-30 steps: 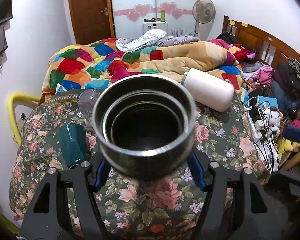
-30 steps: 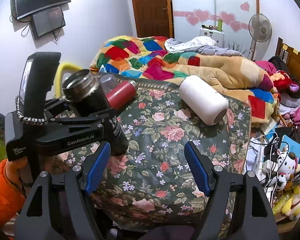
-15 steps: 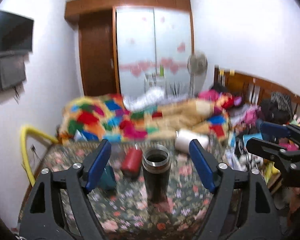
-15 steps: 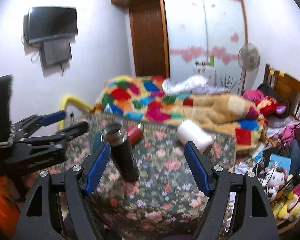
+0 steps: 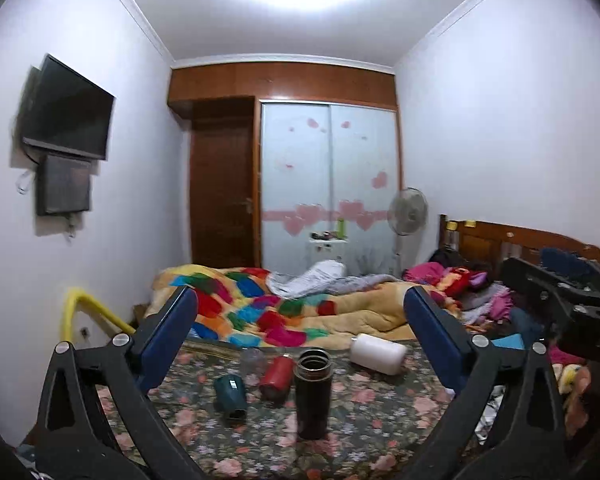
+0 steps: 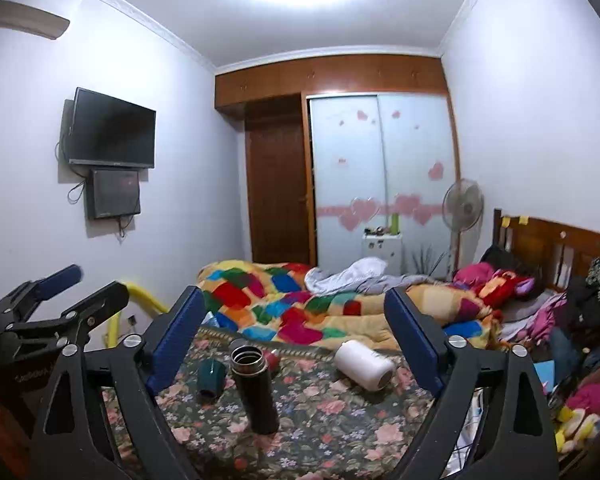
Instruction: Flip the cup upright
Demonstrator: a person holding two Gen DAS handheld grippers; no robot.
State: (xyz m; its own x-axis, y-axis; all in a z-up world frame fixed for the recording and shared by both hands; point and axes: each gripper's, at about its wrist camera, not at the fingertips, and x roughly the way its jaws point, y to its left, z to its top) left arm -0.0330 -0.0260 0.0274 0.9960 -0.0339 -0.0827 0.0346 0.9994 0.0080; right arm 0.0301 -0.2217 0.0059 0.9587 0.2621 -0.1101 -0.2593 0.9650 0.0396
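A black steel cup [image 5: 313, 394] stands upright, mouth up, on the floral tablecloth [image 5: 364, 432]; it also shows in the right wrist view [image 6: 255, 388]. My left gripper [image 5: 300, 344] is open and empty, raised well back from the cup. My right gripper [image 6: 294, 334] is open and empty, also pulled back and above the table. The left gripper's body [image 6: 48, 320] shows at the left in the right wrist view.
A teal cup [image 5: 230, 396], a red cup [image 5: 276, 372], a clear glass [image 5: 251, 360] and a white cup [image 5: 376, 353] lie on their sides behind the black one. A bed with a patchwork quilt [image 5: 268, 308] stands beyond the table. Clutter is at the right.
The left gripper let go of the black cup, which now stands upright on the table. Both grippers have pulled back and up, away from the table.
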